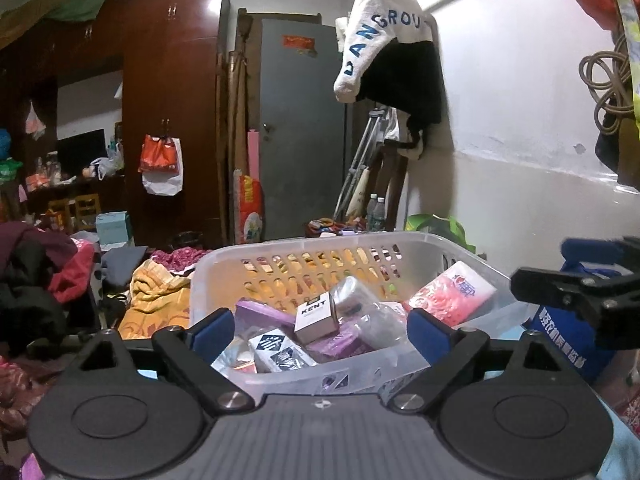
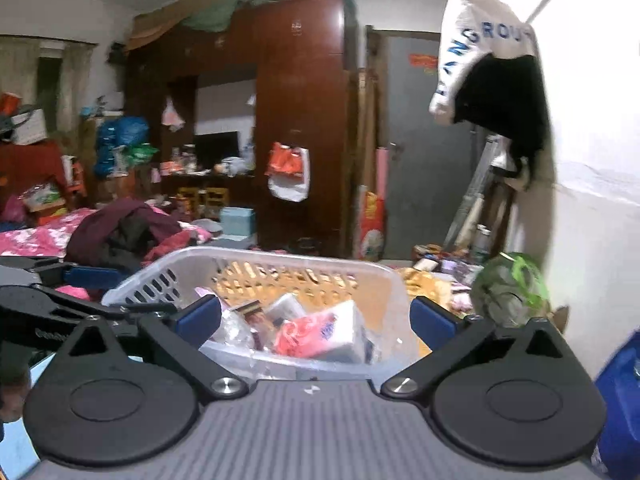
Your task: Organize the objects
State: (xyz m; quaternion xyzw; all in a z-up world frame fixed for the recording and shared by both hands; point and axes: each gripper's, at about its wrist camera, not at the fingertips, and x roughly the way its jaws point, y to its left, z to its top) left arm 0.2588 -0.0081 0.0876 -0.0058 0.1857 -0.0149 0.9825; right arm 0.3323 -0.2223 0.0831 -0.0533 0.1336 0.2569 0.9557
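Tongs on both sides stand spread wide with nothing between their blue pads: the left tongs (image 1: pixel 320 328) and the right tongs (image 2: pixel 316 320) each hover at the near rim of a translucent white plastic basket (image 1: pixel 320 242), its walls pierced with rows of oblong slots. Matte black arms and round pivots carry the pads from a ribbed grey body.

Inside the basket lies a jumble of small goods: a boxy KENT cigarette pack (image 1: pixel 316 316) propped upright, soft purple packets (image 1: pixel 260 312), crinkly clear wrap, and a pink-and-white tissue pack (image 1: pixel 452 294) leaning on the right wall. The printed lettering reads clearly only in the left wrist view; the right wrist view is blurred and shows the tissue pack (image 2: pixel 324 332) nearest.

The left view catches the right tongs' black arm at its right edge; the right view shows the left one at its left edge. Around the basket lie an orange patterned cloth (image 1: pixel 156 300) and heaped clothes. Beyond stand a glossy dark-red wardrobe (image 1: pixel 172 112), a grey door (image 1: pixel 300 132) and a white wall with a hung sweatshirt (image 1: pixel 380 36).
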